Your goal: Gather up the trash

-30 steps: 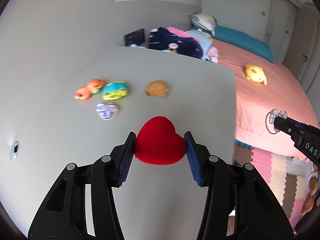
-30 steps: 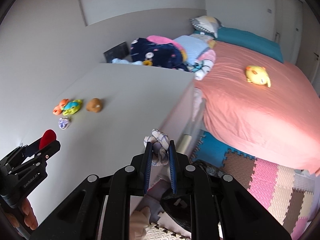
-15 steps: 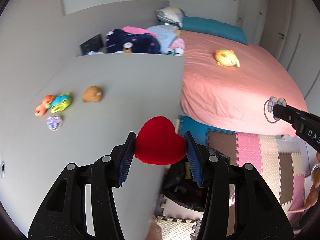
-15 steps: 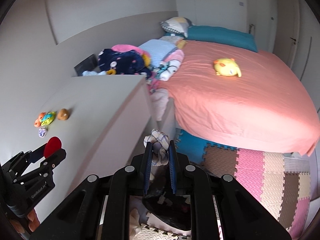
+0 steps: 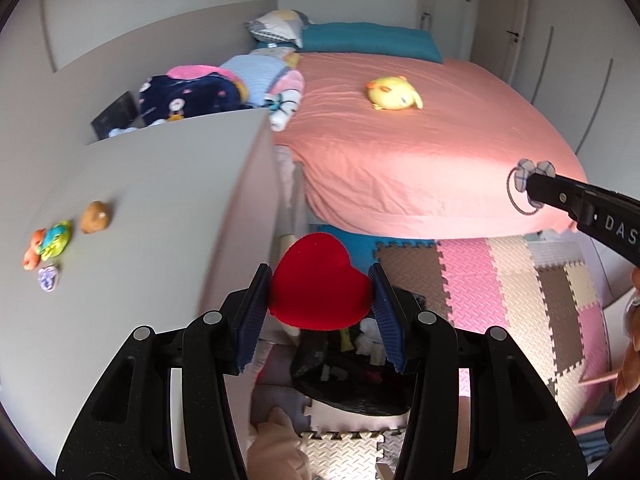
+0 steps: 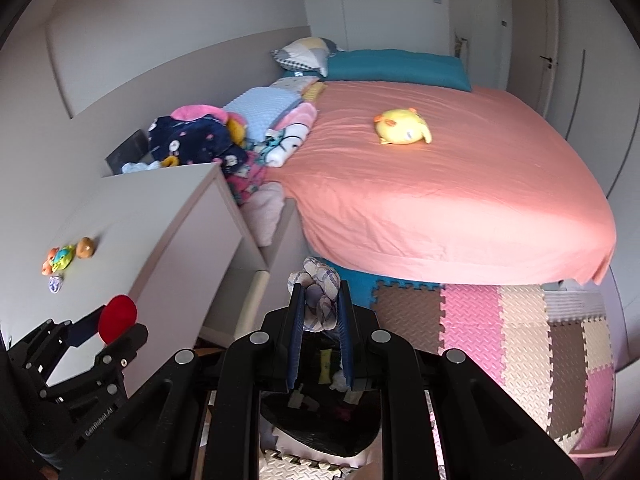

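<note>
Left claw (image 5: 320, 304) grips one red heart (image 5: 318, 286); right claw (image 6: 320, 320) pinches one plaid cloth scrap (image 6: 318, 294).

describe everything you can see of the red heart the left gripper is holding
The red heart is a plain, bright red, soft-looking piece with a matte, felt-like surface. It sits with its lobes up, pinched at both sides between the ribbed blue pads of the left gripper. It hangs above the black trash bag on the floor, touching only the pads.

Small toys (image 5: 52, 240) are lying on the dresser top (image 5: 152, 208). The bed (image 5: 400, 152) is sitting to its right, foam mats (image 5: 480, 280) in front.
</note>
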A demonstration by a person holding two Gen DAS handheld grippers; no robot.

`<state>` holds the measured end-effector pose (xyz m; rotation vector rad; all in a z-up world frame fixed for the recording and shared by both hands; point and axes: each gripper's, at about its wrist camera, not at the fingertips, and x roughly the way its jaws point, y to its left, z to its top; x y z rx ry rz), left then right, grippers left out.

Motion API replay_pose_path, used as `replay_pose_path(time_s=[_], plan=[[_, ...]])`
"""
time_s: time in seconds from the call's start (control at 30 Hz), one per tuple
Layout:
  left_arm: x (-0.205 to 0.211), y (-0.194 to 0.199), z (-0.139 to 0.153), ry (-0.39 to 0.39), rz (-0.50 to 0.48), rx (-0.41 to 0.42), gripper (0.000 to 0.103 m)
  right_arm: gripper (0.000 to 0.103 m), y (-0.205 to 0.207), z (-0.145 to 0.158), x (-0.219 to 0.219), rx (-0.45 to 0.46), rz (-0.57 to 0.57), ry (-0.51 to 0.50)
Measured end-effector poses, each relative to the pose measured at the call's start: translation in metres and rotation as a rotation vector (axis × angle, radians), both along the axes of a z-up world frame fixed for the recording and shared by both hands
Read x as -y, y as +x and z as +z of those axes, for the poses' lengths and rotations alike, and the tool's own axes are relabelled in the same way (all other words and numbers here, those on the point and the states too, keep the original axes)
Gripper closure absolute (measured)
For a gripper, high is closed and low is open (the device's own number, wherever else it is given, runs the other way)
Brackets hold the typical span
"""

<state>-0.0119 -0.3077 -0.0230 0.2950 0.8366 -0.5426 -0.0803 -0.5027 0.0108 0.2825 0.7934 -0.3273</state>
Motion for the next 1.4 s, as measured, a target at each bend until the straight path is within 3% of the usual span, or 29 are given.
replay_pose_path(time_s=[0.67,0.7,0.73,0.77,0.8,0.83,1.07,1.4], plan=[[0.024,-0.002,-0.015,0.042,-0.079,-0.039,0.053,0.085,0.005,-0.012,0.015,-0.037,-0.023,0.015],[0.025,-0.002,-0.017,0.057,-0.090,-0.051,0.043,0.082,0.005,-0.011,0.016,-0.039,-0.022,0.019],[0.026,-0.002,-0.018,0.069,-0.097,-0.059,0.034,0.067,0.007,-0.010,0.017,-0.042,-0.032,0.021],[0.025,-0.002,-0.017,0.077,-0.094,-0.051,0.016,0.056,0.008,-0.009,0.018,-0.043,-0.038,0.017],[0.024,-0.002,-0.016,0.076,-0.086,-0.035,0.008,0.036,0.008,-0.006,0.018,-0.040,-0.047,0.000],[0.021,-0.003,-0.013,0.071,-0.079,-0.015,0.008,0.029,0.008,-0.003,0.016,-0.031,-0.054,-0.021],[0.012,0.004,-0.007,0.068,-0.050,-0.011,0.006,0.019,0.008,0.005,0.013,-0.016,-0.061,-0.062],[-0.001,0.007,-0.006,0.049,-0.023,-0.024,0.006,0.018,0.010,0.005,0.004,-0.019,-0.045,-0.064]])
